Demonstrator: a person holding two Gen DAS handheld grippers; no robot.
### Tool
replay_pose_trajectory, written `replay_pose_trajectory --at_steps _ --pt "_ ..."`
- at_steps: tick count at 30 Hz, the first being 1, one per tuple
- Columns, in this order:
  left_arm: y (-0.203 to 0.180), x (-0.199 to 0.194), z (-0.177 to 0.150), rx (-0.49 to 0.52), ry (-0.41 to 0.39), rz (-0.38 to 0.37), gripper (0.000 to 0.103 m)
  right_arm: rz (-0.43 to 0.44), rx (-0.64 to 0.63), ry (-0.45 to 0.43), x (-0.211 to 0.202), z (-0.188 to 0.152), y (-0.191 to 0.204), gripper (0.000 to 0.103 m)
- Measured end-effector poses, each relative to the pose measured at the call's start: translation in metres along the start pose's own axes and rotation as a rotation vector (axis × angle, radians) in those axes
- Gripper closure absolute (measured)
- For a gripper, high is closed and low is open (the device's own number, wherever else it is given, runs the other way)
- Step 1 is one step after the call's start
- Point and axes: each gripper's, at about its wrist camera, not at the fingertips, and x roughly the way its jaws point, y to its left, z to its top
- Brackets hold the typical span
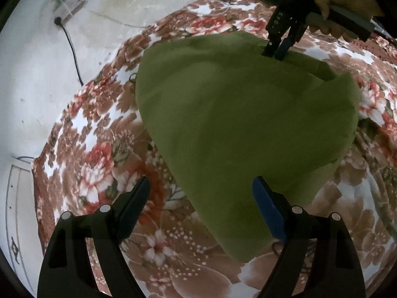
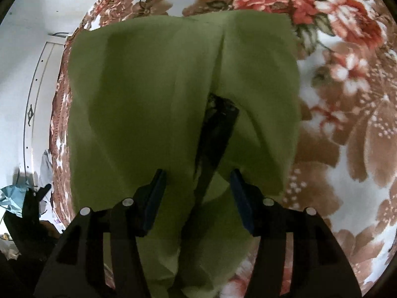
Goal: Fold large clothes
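Note:
A large olive-green garment [image 1: 243, 124] lies folded on a floral blanket [image 1: 99, 168]. My left gripper [image 1: 202, 183] is open above the garment's near edge. Its blue-padded finger is over the cloth, the other over the blanket, and nothing is held. At the garment's far edge a hand holds my right gripper [image 1: 275, 52], tips down at the cloth. In the right wrist view the right gripper [image 2: 196, 175] stands open. The green garment [image 2: 148, 94] lies under it, its two flaps meeting at a dark gap [image 2: 218, 129]. The pads do not press on the cloth.
The blanket [image 2: 347, 99] covers a bed that ends at a white wall [image 1: 37, 87] on the left. A power strip with a black cable [image 1: 72, 47] hangs there. Clutter and light-blue cloth [image 2: 15, 196] lie past the bed's edge. A hand [image 1: 342, 2] grips the right tool.

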Motion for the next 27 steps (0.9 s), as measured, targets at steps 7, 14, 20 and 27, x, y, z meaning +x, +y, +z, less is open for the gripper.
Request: replay_pose_trajectory --at_steps 7,14,20,27 --pt "0.009 0.009 -0.001 -0.045 0.004 -0.018 0.02 0.09 -0.058 0.019 0.0 0.015 0.036 0.048" --pt "0.014 0.012 -0.005 -0.1 0.014 -0.045 0.02 0.212 0.042 0.057 0.03 0.027 0.025 0.042" --pt "0.021 0.011 -0.01 -0.151 0.007 -0.071 0.02 0.25 -0.012 0.064 0.024 0.02 0.037 0.086" --pt "0.031 0.004 -0.004 -0.22 -0.038 -0.11 0.02 0.293 -0.046 -0.025 -0.031 0.01 0.052 0.094"
